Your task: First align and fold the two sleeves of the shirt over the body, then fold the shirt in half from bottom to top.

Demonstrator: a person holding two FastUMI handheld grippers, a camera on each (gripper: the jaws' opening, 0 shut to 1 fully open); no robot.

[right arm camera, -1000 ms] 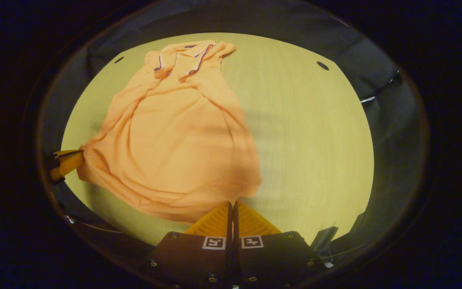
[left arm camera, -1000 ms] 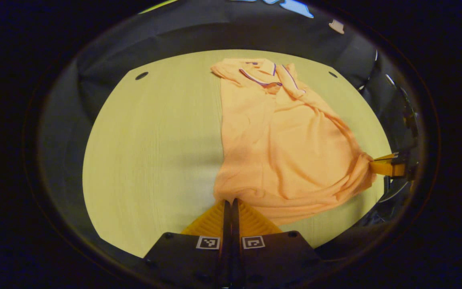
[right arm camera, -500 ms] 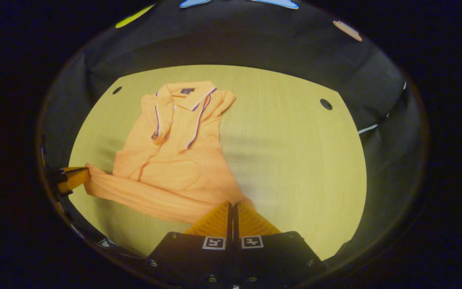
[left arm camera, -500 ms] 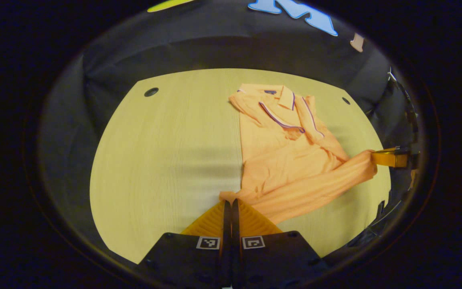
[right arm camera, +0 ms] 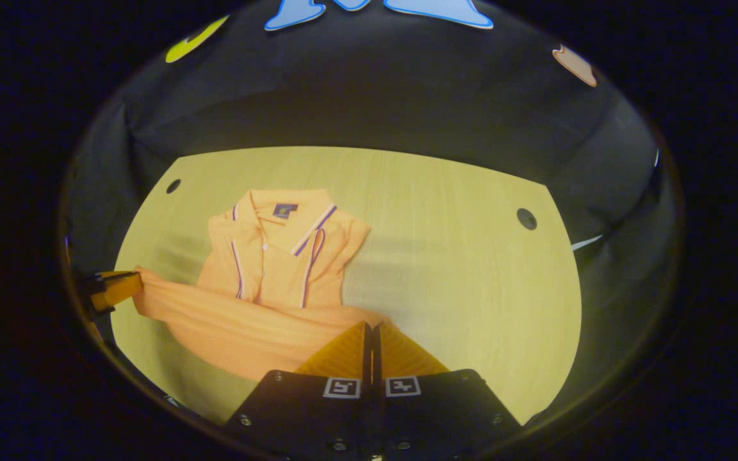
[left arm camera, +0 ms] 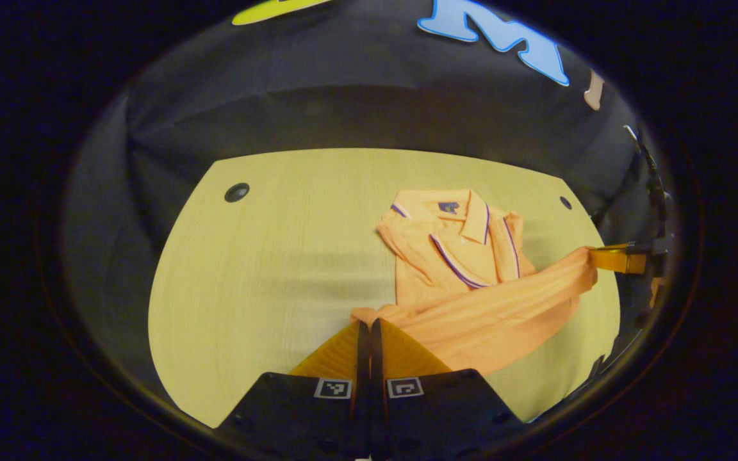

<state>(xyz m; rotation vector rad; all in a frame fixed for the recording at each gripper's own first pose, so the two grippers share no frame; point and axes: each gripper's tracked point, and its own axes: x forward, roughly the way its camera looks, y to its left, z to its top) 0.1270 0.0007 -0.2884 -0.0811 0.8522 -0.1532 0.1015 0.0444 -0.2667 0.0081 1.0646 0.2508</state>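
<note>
each hem corner of the shirt is pinched by the left tool and right tool; the hem should be carried level to the collar, then laid flat.

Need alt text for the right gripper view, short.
The right gripper is shut on the bottom hem of an orange polo shirt, lifted toward the collar over a pale wooden table. The left gripper pinches the hem's other corner at the view's left edge.
</note>
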